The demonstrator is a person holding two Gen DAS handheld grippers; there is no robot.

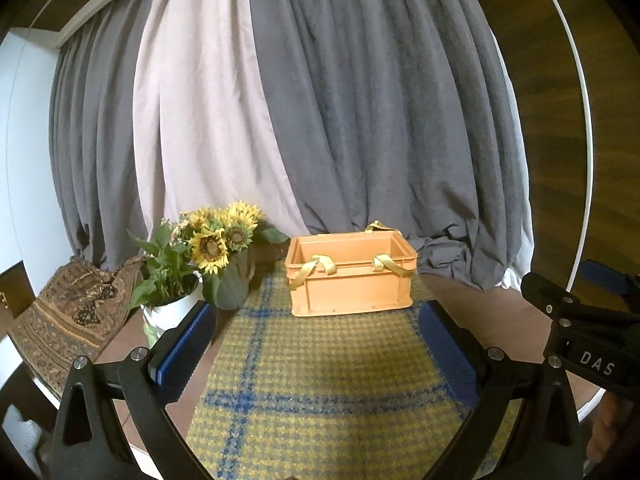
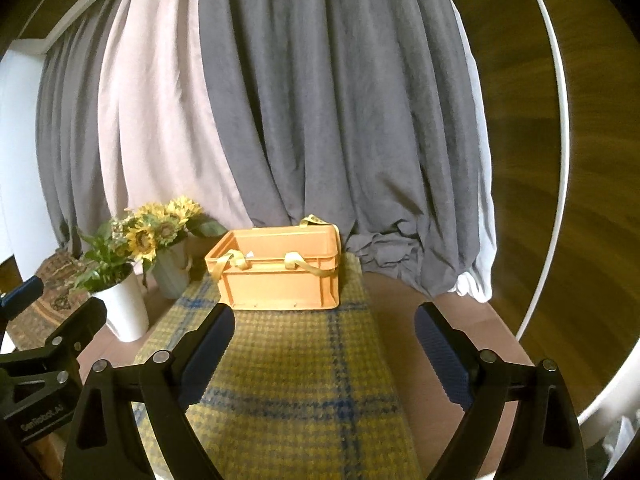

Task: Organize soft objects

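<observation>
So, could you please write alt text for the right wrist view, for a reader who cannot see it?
An orange plastic crate with yellow ribbon handles stands on a yellow-and-blue checked cloth, beyond the open right gripper. Sunflowers and a white pot stand left of it, before grey and white curtains.

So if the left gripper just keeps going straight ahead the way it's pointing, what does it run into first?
Probably the orange plastic crate with yellow ribbon handles. The open left gripper points over the yellow-and-blue checked woollen cloth towards it, with nothing visible between, though depth is unclear.
</observation>
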